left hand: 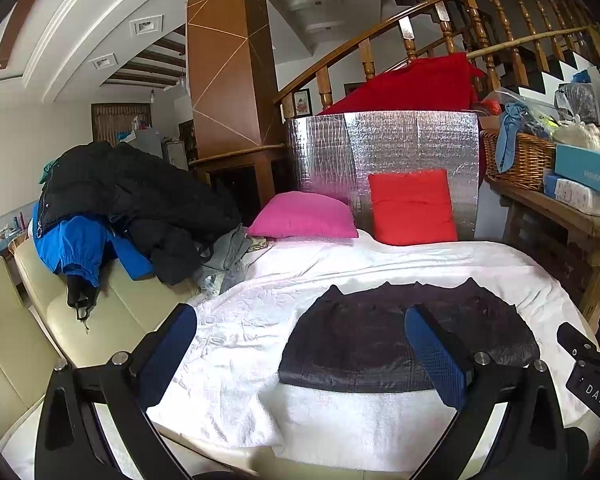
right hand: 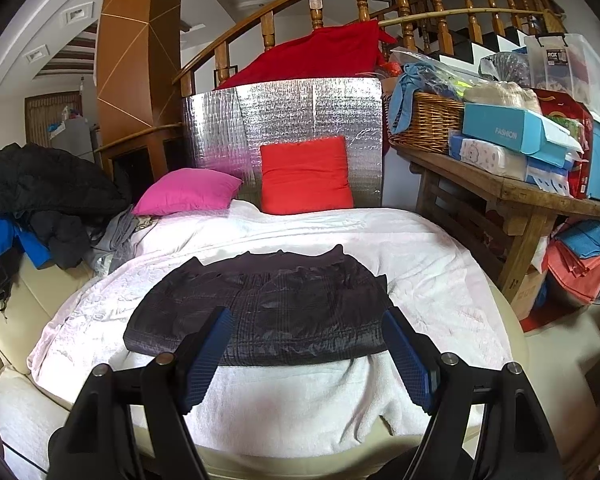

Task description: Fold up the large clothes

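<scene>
**Dark garment folded flat**

The dark garment [right hand: 260,312], charcoal with a faint check and a slight sheen, lies folded into a wide rectangle, flat at lower centre of the frame, its far edge wavy and uneven.

Near edge of dark folded garment [right hand: 260,312] partly covered by blue pads at lower centre of right wrist view. Pile of dark jackets [right hand: 40,196] cut off at left edge there. Second gripper [left hand: 588,368] clipped by lower right edge of left wrist view, jaws out of sight. Lettering on clear storage box [right hand: 556,58], upper right, too small to read. Basket [left hand: 516,160] contents jumbled, indistinct.
</scene>
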Demonstrator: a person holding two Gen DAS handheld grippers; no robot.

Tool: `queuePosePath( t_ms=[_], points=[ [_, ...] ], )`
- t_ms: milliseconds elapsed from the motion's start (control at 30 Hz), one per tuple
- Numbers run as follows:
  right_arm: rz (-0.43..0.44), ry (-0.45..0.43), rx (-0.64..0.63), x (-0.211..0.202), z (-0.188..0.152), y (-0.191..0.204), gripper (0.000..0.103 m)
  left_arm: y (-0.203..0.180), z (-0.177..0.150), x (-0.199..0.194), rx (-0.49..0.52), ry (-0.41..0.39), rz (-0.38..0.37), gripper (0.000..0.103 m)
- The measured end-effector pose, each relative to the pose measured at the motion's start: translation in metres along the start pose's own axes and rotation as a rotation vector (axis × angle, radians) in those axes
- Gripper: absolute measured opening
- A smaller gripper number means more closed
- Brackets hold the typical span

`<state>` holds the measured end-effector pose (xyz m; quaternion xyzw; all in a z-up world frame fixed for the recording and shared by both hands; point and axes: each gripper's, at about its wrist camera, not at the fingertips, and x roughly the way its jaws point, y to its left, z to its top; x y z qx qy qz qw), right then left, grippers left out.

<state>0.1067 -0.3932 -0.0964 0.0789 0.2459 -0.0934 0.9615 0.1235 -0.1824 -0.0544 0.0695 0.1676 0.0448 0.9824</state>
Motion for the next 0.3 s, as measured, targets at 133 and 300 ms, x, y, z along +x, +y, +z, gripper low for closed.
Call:
queuePosePath(
  t_ms=[133, 300],
  points=[
    [0.0, 0.01, 0.001, 0.007, 0.001, 0.0, 0.08, -0.003, 0.001, 0.006, 0.006, 0.002, -0.006, 0.103],
    [-0.009, 0.016, -0.007, 0.022, 0.009, -0.004, 0.08, 0.0, 0.006, 0.028, -0.005, 0.006, -0.026, 0.103]
  ],
)
